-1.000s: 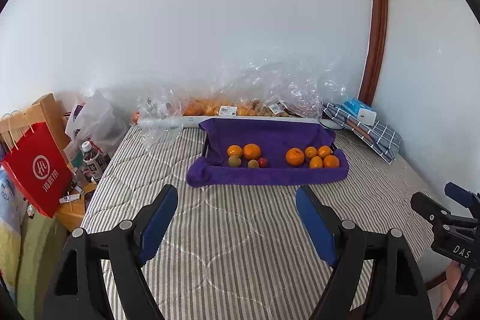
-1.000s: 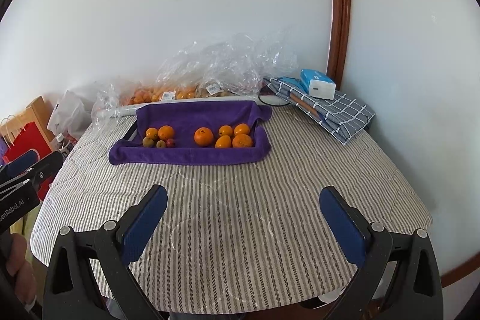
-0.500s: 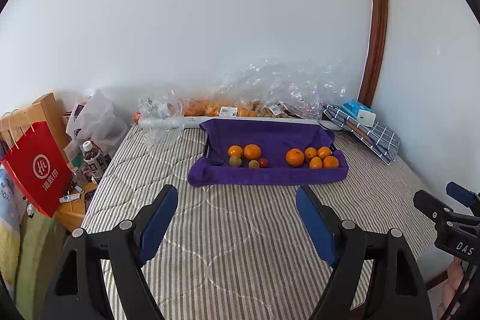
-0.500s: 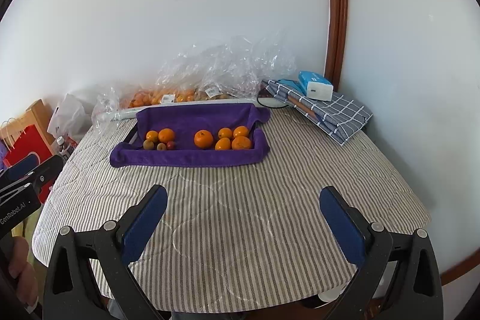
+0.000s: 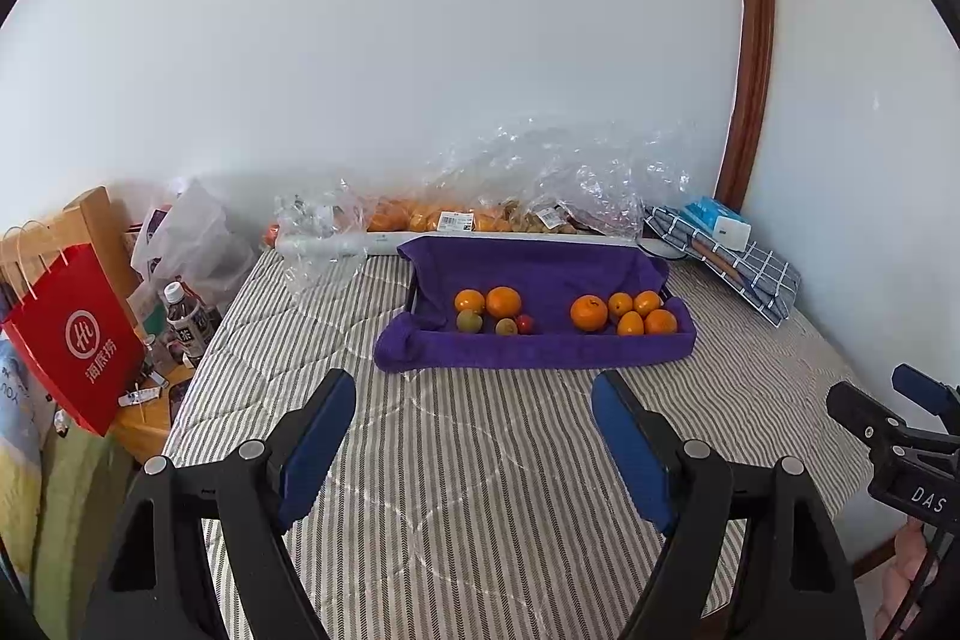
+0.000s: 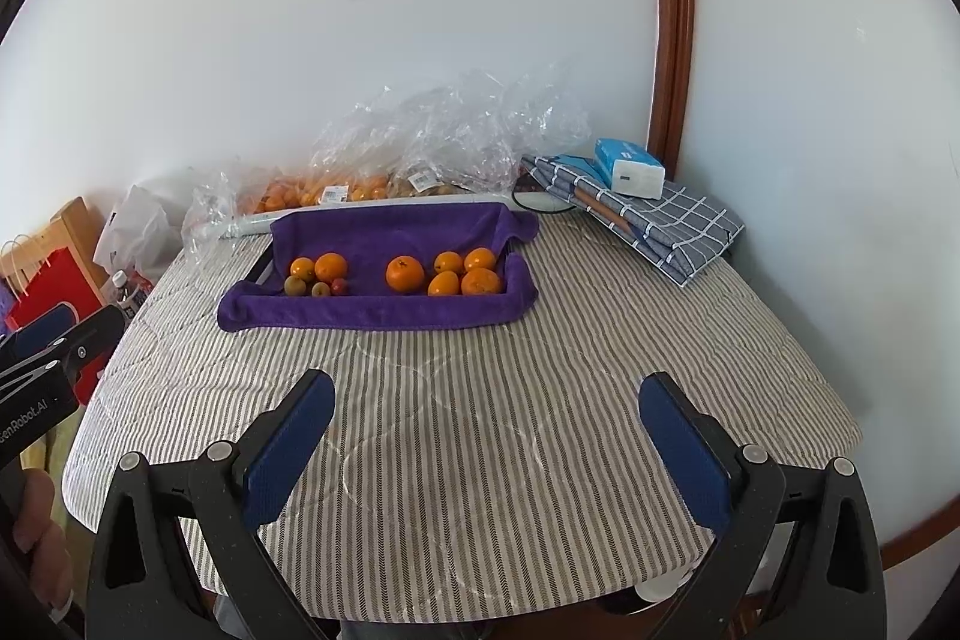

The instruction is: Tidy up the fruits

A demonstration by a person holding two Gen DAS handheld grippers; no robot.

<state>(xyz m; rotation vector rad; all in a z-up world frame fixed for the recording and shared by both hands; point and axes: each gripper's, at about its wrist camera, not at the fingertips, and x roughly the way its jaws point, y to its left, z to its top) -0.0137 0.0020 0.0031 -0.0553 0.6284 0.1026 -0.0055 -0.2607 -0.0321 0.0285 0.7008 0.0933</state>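
Note:
A tray lined with a purple towel [image 5: 540, 349] [image 6: 372, 319] sits at the far side of the striped table. It holds several oranges on the right [image 5: 588, 312] [image 6: 405, 274]. On the left are two oranges [image 5: 503, 302], a green fruit [image 5: 469, 321], a small yellowish fruit [image 5: 506, 326] and a small red fruit [image 5: 525, 322]. My left gripper [image 5: 474, 436] is open and empty, well short of the tray. My right gripper [image 6: 486, 436] is open and empty, also short of the tray.
Clear plastic bags with more oranges [image 5: 420, 219] lie against the back wall. A folded checked cloth with a tissue pack [image 6: 630, 169] lies at the back right. A red paper bag [image 5: 72, 340] and a bottle [image 5: 183, 313] stand off the table's left edge.
Both grippers have drawn back and risen slightly, so the tray looks a bit farther away. Nothing on the table has moved.

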